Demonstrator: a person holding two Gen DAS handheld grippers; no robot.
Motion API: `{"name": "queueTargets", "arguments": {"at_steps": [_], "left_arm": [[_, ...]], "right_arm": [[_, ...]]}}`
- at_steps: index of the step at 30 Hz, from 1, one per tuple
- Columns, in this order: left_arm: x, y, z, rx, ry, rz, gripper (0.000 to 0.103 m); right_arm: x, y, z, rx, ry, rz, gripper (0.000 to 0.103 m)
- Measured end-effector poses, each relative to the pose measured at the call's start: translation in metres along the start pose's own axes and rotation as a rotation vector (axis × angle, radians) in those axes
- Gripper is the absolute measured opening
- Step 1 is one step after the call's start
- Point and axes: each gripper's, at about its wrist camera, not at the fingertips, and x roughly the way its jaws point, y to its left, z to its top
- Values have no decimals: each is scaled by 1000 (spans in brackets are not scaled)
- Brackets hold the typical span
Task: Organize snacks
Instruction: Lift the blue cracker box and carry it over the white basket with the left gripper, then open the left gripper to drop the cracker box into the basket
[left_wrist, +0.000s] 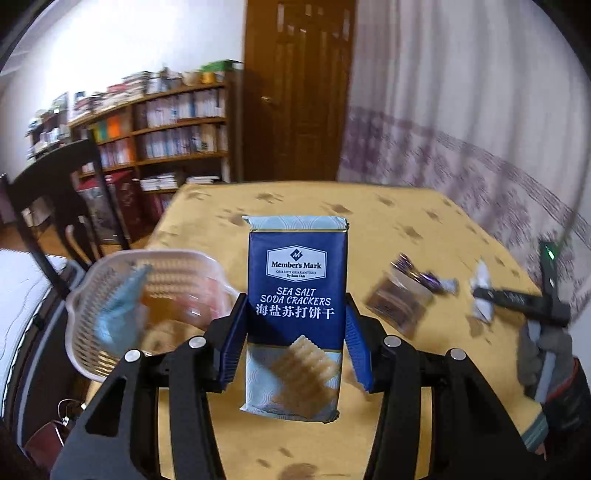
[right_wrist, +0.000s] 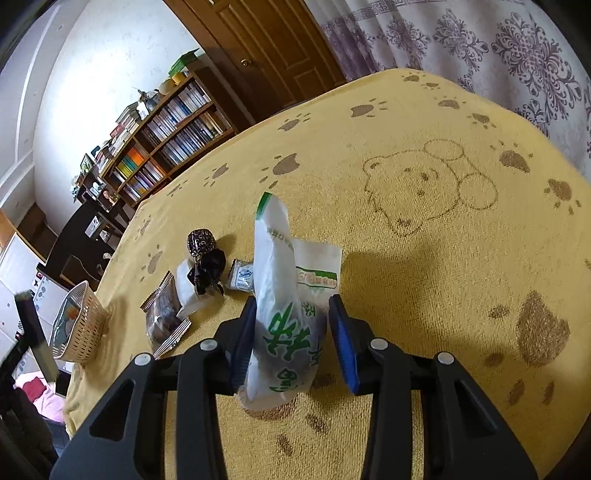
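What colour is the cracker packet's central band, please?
Dark blue band on the pale-ended cracker packet; left wrist view shows it best.

Your both views have strong fisheye bending, black corners at frame edges. Light is soft daylight through curtain (right_wrist: 480, 48), upper right. In your left view, basket (left_wrist: 110, 295) at left and small packets (left_wrist: 402, 302) at right are motion-blurred; cracker pack (left_wrist: 297, 314) at centre stays sharp. In your right view, all sharp; dark shadow falls on yellow cloth (right_wrist: 424, 229) right of white bag (right_wrist: 284, 314).

Glossy cracker packet (left_wrist: 297, 314), fuzzy tablecloth (right_wrist: 424, 258)
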Motion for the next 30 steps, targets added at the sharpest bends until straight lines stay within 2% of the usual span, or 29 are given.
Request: {"name": "queueTargets", "arguments": {"at_steps": [2, 10, 11, 12, 14, 19, 23, 30], "left_arm": [[3, 12, 6, -13, -10, 39, 51], [34, 51, 15, -78, 13, 106, 51], [38, 54, 14, -89, 19, 105, 55], [42, 58, 12, -110, 34, 99, 68], [44, 67, 9, -167, 38, 75, 81], [29, 77, 5, -205, -6, 91, 81], [10, 81, 5, -207, -62, 144, 83], [-9, 73, 3, -195, -112, 162, 85]], "right_arm": [[1, 0, 0, -4, -1, -4, 40], [2, 0, 0, -4, -2, -4, 39], [1, 0, 0, -4, -2, -3, 39], [1, 1, -1, -5, -1, 1, 39], [-1, 3, -1, -8, -2, 8, 39], [-5, 11, -2, -18, -6, 33, 39], [-9, 14, -2, -4, 3, 77, 39], [-15, 17, -1, 32, 16, 154, 36]]}}
